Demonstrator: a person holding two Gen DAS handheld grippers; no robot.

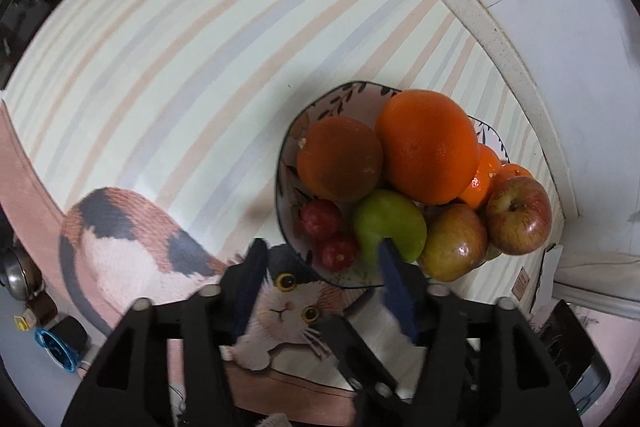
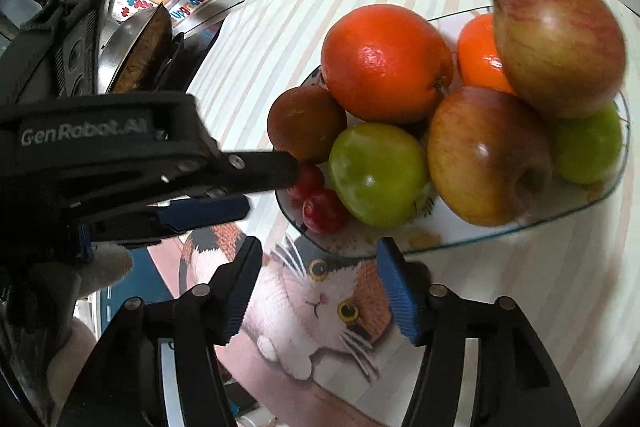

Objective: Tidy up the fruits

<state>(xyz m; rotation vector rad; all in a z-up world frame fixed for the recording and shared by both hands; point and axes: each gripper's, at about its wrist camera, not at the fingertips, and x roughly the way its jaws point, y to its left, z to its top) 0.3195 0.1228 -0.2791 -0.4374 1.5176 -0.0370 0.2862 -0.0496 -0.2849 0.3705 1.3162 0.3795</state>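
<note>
- Left wrist view looks steeply down on a patterned ceramic bowl (image 1: 290, 163) heaped with fruit, standing on a striped placemat printed with a calico cat (image 1: 180, 67) that covers the tabletop.
- Piled in the bowl are a large glossy orange (image 1: 428, 143), a dull brownish-orange round fruit (image 1: 340, 159), a green apple (image 1: 388, 223), two small red plum-like fruits (image 1: 320, 219), red-yellow apples (image 1: 518, 215) and smaller tangerines behind.
- The left tongs (image 1: 320, 287) stand spread with nothing between the blue pads, which hover over the bowl's near rim, close to the small red fruits and the green apple.
- The right tongs (image 2: 320, 283) are likewise spread and empty, poised over the cat's face just short of the bowl's rim (image 2: 360, 251).
- Judging from this, the sorting has hardly begun: every fruit visible sits in the one bowl, and both tongs are readied for a first pick.
- The next move likely calls for lowering one pair of tongs around a top or edge fruit, since pulling a lower one could topple the heap.
- No second container shows, so where the fruit should go cannot be told.
</note>
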